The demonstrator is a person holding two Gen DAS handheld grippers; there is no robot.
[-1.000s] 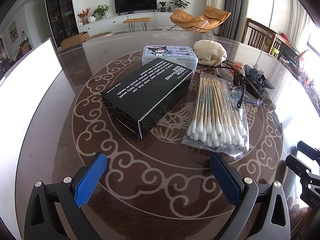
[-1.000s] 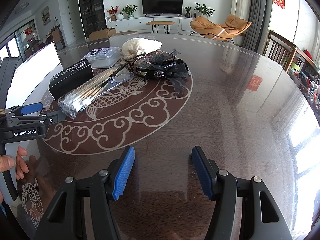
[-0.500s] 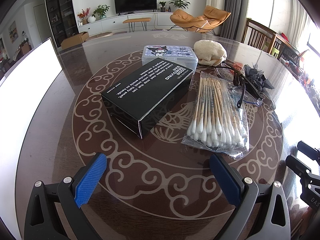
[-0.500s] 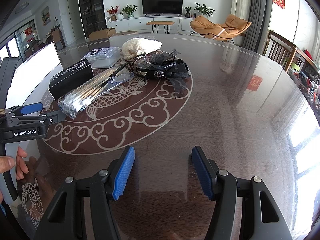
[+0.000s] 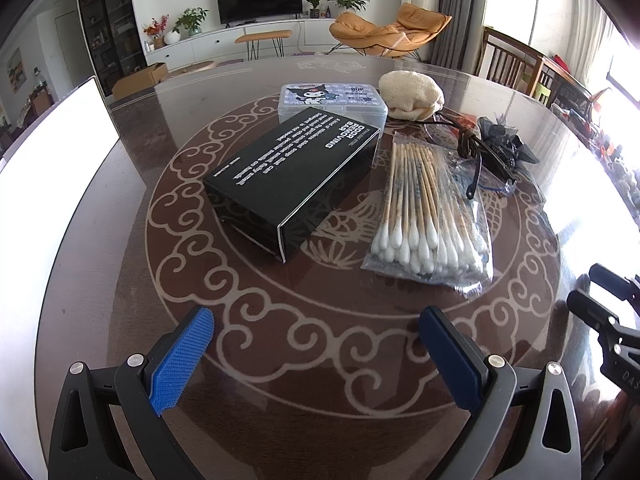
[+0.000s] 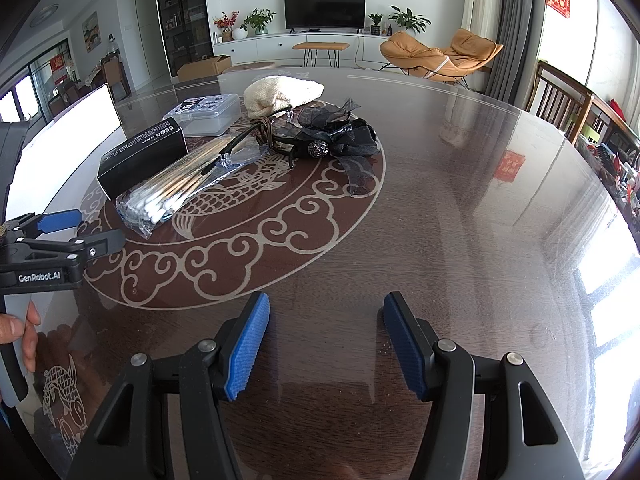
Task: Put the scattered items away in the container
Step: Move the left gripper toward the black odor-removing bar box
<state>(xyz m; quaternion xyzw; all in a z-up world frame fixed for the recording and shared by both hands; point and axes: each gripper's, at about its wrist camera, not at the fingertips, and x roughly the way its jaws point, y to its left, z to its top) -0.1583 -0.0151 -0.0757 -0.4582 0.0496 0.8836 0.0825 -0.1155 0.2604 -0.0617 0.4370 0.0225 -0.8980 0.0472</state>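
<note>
Two views, left wrist first: my left claw (image 5: 316, 354) gapes wide over the counter (image 5: 120, 280), holding nothing; the black box (image 5: 292, 176) lies at twelve o'clock, the cotton swab bag (image 5: 430, 216) at one, the clear plastic case (image 5: 334, 100) beyond the box. Right wrist: my right claw (image 6: 326, 344) is spread, empty; the black bow clip (image 6: 340, 140) sits at twelve, the swabs at ten.

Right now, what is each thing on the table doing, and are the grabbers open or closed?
left gripper: open, holding nothing.
right gripper: open, holding nothing.
black box: closed, lying flat.
clear plastic box: lid shut.
cotton swabs: inside their bag, lying flat.
cream pouch: slumped on the table.
black bow: lying loose.
</note>
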